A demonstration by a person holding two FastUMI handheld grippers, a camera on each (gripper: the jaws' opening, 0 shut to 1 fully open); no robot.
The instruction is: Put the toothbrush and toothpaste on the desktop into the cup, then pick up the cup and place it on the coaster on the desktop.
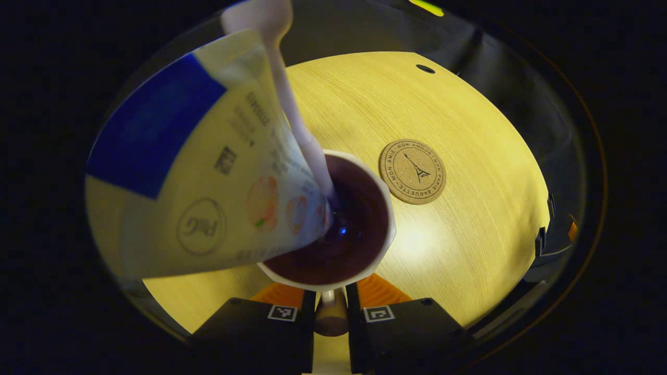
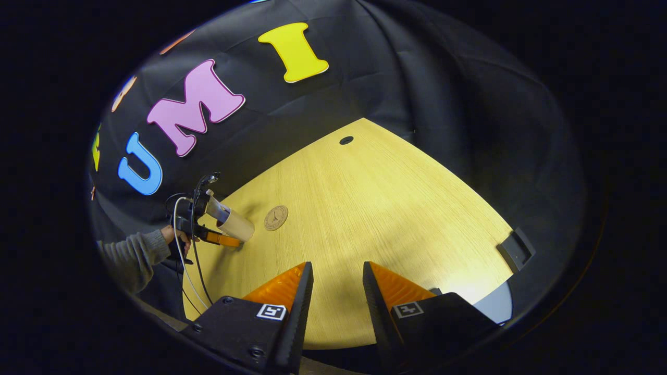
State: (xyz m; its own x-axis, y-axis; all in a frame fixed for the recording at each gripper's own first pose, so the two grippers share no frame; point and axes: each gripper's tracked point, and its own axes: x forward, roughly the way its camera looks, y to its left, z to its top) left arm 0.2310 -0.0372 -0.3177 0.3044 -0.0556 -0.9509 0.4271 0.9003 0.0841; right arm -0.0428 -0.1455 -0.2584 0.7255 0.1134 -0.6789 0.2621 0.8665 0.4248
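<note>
My left gripper point(image 1: 331, 291) is shut on the near wall of the cup point(image 1: 359, 229), which has a white rim and a dark inside. A white and blue toothpaste tube point(image 1: 208, 166) and a pale toothbrush point(image 1: 292, 104) stand in the cup and lean up to the left. The round cork coaster point(image 1: 412, 171) lies bare on the wooden desktop point(image 1: 469, 208), just right of the cup. In the right gripper view, a hand in a grey sleeve point(image 2: 133, 255) holds that gripper with the tilted cup point(image 2: 234, 224) just left of the coaster point(image 2: 275, 217). My right gripper point(image 2: 337, 271) is open above the desktop's near edge, holding nothing.
A small dark hole point(image 2: 346, 140) sits near the desktop's far corner. A dark flat fitting point(image 2: 515, 250) lies at the desktop's right edge. Black cloth walls the desk on the far sides. A cable point(image 2: 182, 250) hangs from the left gripper.
</note>
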